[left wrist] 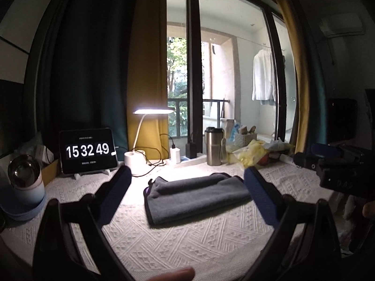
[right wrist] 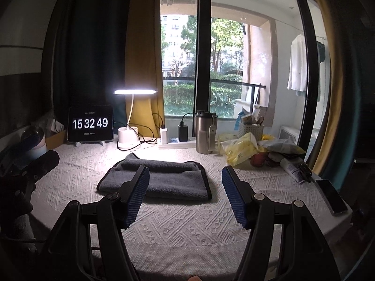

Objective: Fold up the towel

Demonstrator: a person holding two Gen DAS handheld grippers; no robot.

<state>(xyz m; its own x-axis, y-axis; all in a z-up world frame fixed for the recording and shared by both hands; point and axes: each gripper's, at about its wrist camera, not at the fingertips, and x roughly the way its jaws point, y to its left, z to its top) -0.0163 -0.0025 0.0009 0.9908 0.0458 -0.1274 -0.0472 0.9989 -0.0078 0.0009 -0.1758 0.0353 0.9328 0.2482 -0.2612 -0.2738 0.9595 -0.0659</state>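
The grey towel [right wrist: 155, 179] is seen lying folded into a compact rectangle on the white textured tablecloth [right wrist: 178, 220], in front of the desk lamp [right wrist: 133, 117]. The left gripper [left wrist: 187, 187] and right gripper [right wrist: 185, 185] are held apart and empty, short of the towel. The folding is judged largely done, with at most a final fold left.

towel [right wrist: 157, 178]: near edge partly hidden behind a blue finger [right wrist: 137, 196]
tablet [left wrist: 88, 151]: small words too tiny to read
phone [right wrist: 332, 196]: screen dark
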